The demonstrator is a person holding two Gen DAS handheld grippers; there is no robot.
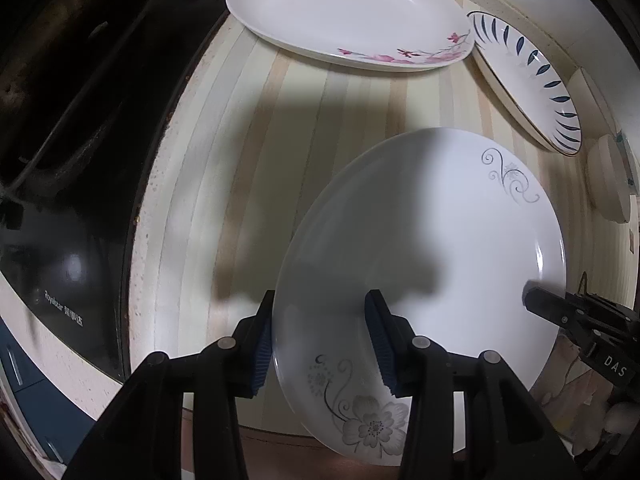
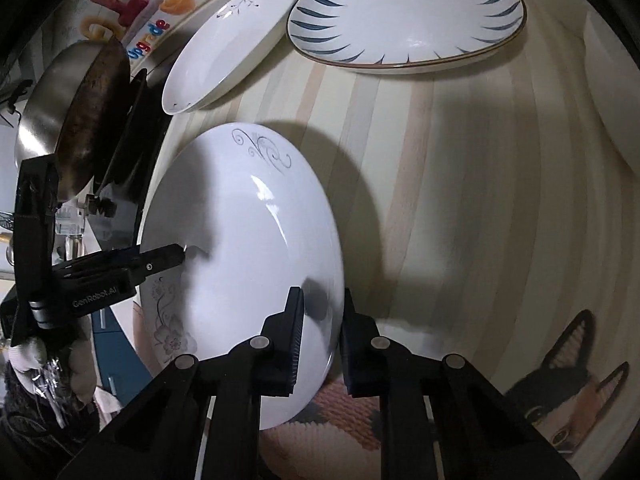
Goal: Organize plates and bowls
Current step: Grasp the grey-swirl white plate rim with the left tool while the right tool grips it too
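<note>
A white plate with grey flower and scroll prints [image 1: 420, 264] is held tilted above the striped counter; it also shows in the right wrist view [image 2: 248, 248]. My left gripper [image 1: 320, 336] straddles its near rim, jaws wide, one finger on each side. My right gripper [image 2: 320, 332] pinches the opposite rim and shows in the left wrist view [image 1: 568, 312]. A white plate with pink flowers [image 1: 344, 12] lies at the back; it also appears in the right wrist view [image 2: 228, 44]. A plate with blue leaf marks [image 1: 528, 80] lies beside it, and shows in the right wrist view [image 2: 404, 12].
A black stove top [image 1: 80, 160] borders the counter on the left. A steel wok [image 2: 72, 116] sits on it. A beige bowl [image 1: 608, 184] stands at the far right. The striped counter [image 2: 480, 200] stretches right of the held plate.
</note>
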